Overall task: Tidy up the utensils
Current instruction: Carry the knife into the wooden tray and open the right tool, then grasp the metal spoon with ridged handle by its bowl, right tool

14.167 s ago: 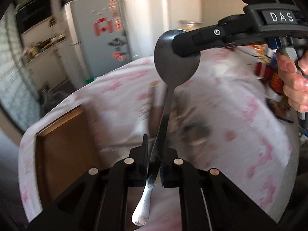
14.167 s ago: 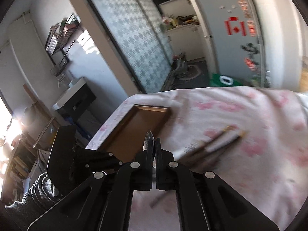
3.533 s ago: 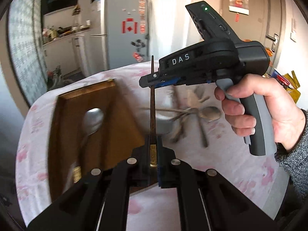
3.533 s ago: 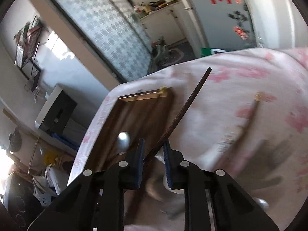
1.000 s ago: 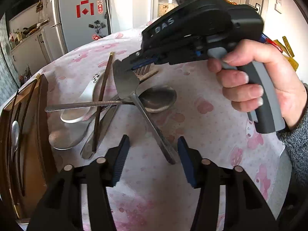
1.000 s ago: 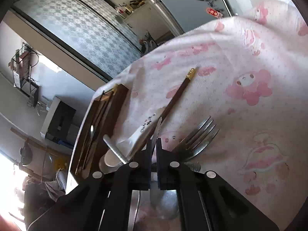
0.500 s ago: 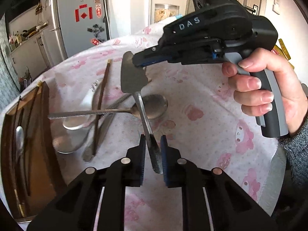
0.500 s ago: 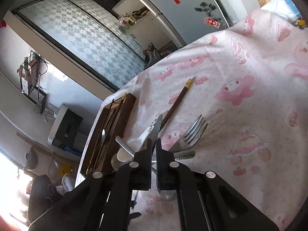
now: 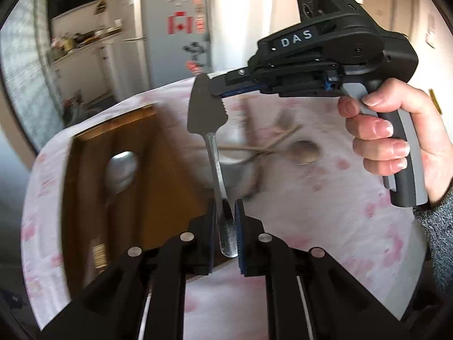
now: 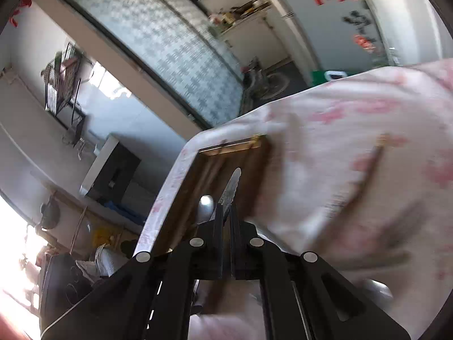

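Observation:
A steel table knife (image 9: 216, 167) hangs in the air, held at both ends. My left gripper (image 9: 225, 212) is shut on its handle, which stands between the pads. My right gripper (image 9: 220, 89) is shut on the blade near the tip, a hand (image 9: 396, 141) around its grip. In the right wrist view the serrated blade (image 10: 232, 187) sticks out past that gripper (image 10: 225, 212), above the wooden tray (image 10: 229, 146). The tray (image 9: 175, 175) lies at the left with a spoon (image 9: 121, 167) in it. Loose utensils (image 9: 283, 147) lie blurred on the pink cloth behind the knife.
A chopstick (image 10: 368, 164) lies on the tablecloth right of the tray. The table's edge (image 10: 170, 187) runs close along the tray's far side, with floor and furniture beyond. A fridge (image 9: 175, 28) stands behind the table.
The left jaws closed on the knife handle. Both grippers then lifted the knife off the pile and carried it left, over the tray's edge.

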Available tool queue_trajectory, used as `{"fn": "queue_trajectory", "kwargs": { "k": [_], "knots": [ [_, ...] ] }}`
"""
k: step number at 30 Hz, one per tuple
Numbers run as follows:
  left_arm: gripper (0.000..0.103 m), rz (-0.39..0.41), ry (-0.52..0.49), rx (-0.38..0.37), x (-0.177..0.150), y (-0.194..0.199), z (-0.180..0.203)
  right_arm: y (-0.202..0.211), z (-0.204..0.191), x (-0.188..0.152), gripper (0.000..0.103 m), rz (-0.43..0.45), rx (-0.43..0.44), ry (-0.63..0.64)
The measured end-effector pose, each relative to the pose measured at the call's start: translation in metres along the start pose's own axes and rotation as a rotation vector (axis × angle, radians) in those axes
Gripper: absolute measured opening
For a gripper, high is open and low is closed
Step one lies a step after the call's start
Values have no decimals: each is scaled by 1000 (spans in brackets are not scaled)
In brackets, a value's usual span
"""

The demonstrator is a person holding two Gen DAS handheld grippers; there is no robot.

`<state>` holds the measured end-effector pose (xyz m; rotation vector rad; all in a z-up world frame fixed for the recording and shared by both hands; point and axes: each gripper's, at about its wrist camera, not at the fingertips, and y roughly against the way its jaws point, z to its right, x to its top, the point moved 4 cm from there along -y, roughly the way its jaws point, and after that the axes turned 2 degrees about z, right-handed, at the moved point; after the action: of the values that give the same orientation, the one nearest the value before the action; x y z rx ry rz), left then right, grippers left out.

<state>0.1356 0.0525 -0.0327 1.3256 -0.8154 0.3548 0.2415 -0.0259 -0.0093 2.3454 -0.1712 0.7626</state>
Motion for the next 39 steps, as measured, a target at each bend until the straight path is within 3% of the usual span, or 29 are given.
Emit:
{"fn": "queue_trajectory", "kwargs": {
  "k": [9, 15, 17, 18, 20, 23, 26, 32, 39],
  "knots": [
    [12, -10, 104, 76, -25, 10, -81, -82, -22, 0, 5, -82, -9, 0],
    [13, -23, 124, 78, -33, 3, -88, -103, -27, -5, 8, -123, -47, 27],
    [19, -26, 119, 84, -34, 4, -86, -100, -29, -9, 15, -139, -29, 23],
    [27, -23, 116, 95, -34, 5, -86, -95, -30, -11, 24, -132, -32, 30],
    [57, 6, 102, 122, -31, 14, -81, -78, -33, -15, 40, -123, -27, 59],
    [66, 39, 79, 107, -28, 30, -65, -43, -26, -18, 44, -108, -38, 88],
    [72, 41, 4, 7, -31, 30, -28, -1, -5, -18, 51, -77, -71, 88],
    [72, -1, -113, -97, -28, -1, 46, 80, 57, -27, 51, -2, -158, 20],
    [72, 2, -148, -114, -8, -27, 79, 122, 106, -39, 51, 51, -166, -65]
  ]
}}
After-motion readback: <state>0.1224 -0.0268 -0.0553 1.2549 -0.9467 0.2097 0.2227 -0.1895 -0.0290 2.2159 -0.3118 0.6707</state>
